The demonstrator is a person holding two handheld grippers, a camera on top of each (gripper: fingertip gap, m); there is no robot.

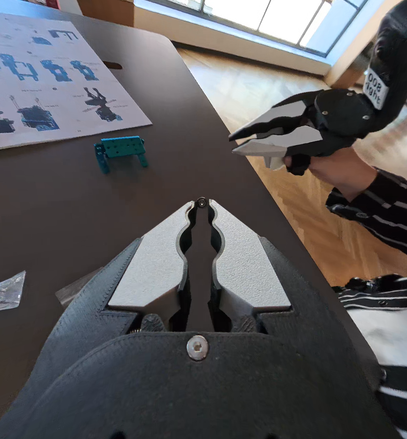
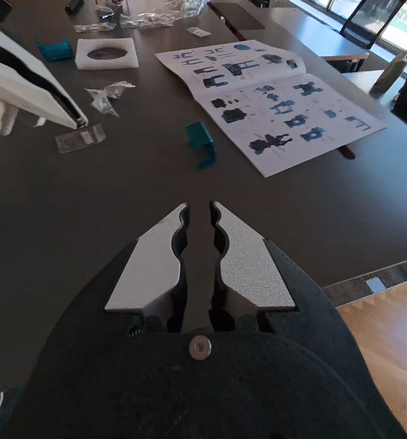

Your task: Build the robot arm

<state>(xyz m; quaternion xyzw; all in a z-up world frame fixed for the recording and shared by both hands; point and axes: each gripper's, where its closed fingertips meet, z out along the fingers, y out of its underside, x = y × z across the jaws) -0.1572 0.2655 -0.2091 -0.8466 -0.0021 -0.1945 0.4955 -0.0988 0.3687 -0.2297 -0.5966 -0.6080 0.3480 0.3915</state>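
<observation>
My left gripper [image 1: 201, 206] is shut on a small black screw [image 1: 201, 202], pinched at the very fingertips above the dark table [image 1: 150, 213]. It also shows in the right wrist view [image 2: 80, 122] at the upper left, over a clear plastic bag [image 2: 81, 139]. A teal metal bracket assembly [image 1: 121, 152] stands on the table ahead of it, also in the right wrist view [image 2: 201, 142]. My right gripper [image 2: 198, 204] is open a little and empty, held above the table's edge, and shows in the left wrist view [image 1: 232, 143] at the right.
An open instruction booklet [image 2: 269, 102] lies beyond the bracket, also in the left wrist view [image 1: 43, 83]. A white foam block [image 2: 106, 54], another teal part [image 2: 53, 50] and crumpled plastic bags [image 2: 107, 95] lie at the far left. The table edge [image 1: 257, 171] borders wooden floor. Across from one pair of fingers to the other is roughly 12 cm.
</observation>
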